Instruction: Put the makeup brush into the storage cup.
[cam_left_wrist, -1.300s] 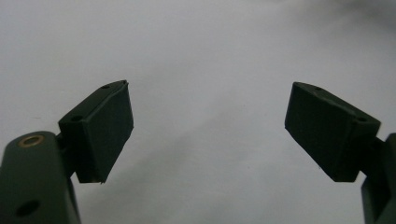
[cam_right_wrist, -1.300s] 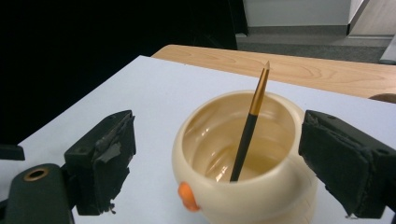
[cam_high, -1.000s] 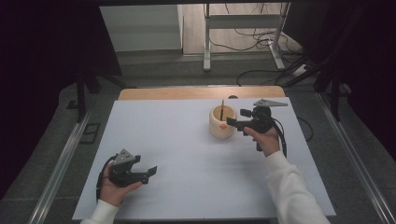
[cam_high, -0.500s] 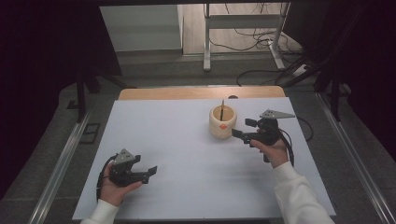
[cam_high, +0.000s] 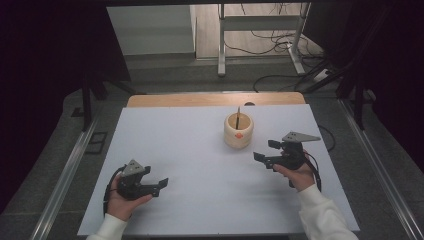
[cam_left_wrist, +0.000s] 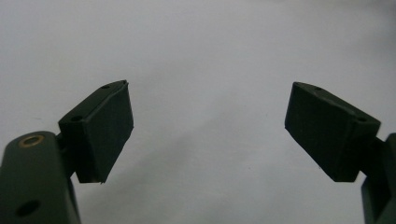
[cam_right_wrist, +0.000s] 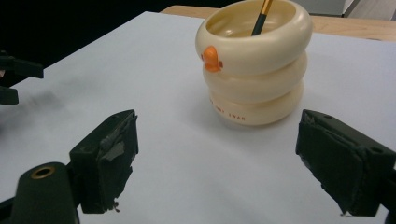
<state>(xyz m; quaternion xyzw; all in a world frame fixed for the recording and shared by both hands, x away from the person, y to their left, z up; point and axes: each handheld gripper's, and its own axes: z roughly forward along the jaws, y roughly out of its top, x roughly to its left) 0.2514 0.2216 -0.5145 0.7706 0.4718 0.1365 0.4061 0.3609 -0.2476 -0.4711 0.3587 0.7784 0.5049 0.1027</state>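
Observation:
A cream ringed holder (cam_high: 238, 131) with a small orange beak stands upright on the white table top (cam_high: 200, 150), right of centre. A dark pencil (cam_high: 238, 116) stands inside it. In the right gripper view the holder (cam_right_wrist: 254, 60) is ahead of the jaws and apart from them, the pencil (cam_right_wrist: 261, 16) leaning in it. My right gripper (cam_high: 266, 152) is open and empty, just right of and nearer than the holder. My left gripper (cam_high: 159, 184) rests low at the front left, open and empty. In the left gripper view its jaws (cam_left_wrist: 208, 130) frame bare white surface.
A wooden strip (cam_high: 215, 99) runs along the table's far edge. Metal rails (cam_high: 65, 175) flank the table on both sides. Beyond it are cables (cam_high: 280, 40) on the floor and a metal frame leg (cam_high: 220, 40). My left gripper (cam_right_wrist: 11, 74) shows at the right gripper view's left edge.
My right gripper has pulled back from the holder, moving right and toward the person, with nothing in it. The pencil stays in the holder. The left gripper has not moved.

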